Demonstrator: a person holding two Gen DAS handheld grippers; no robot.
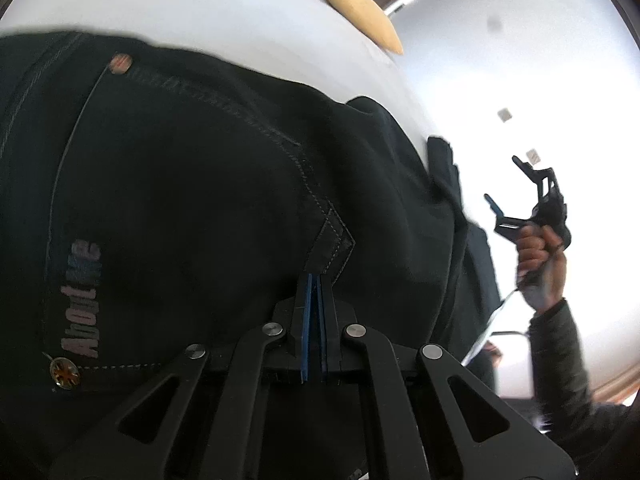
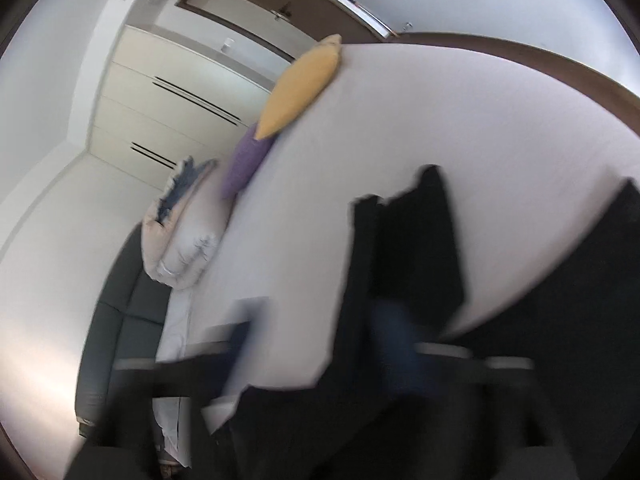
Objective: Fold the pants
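Note:
Dark, near-black jeans (image 1: pixel 192 184) with copper rivets and a printed pocket fill the left wrist view, lifted over a white bed (image 1: pixel 224 12). My left gripper (image 1: pixel 316 280) is shut on the jeans' belt loop at the waistband. My right gripper (image 1: pixel 508 184) shows at the right of that view, held in a hand, jaws open and empty, off the fabric. In the right wrist view the jeans (image 2: pixel 408 240) hang blurred over the bed (image 2: pixel 440 112); my right gripper's own fingers (image 2: pixel 240 336) are smeared by motion.
A yellow cushion (image 2: pixel 300 84) and a purple cushion (image 2: pixel 246 164) lie along the bed's far edge, beside a rolled white duvet (image 2: pixel 184 236). A dark headboard (image 2: pixel 120 312) and pale wardrobe doors (image 2: pixel 168 100) stand behind. The yellow cushion also shows in the left wrist view (image 1: pixel 360 12).

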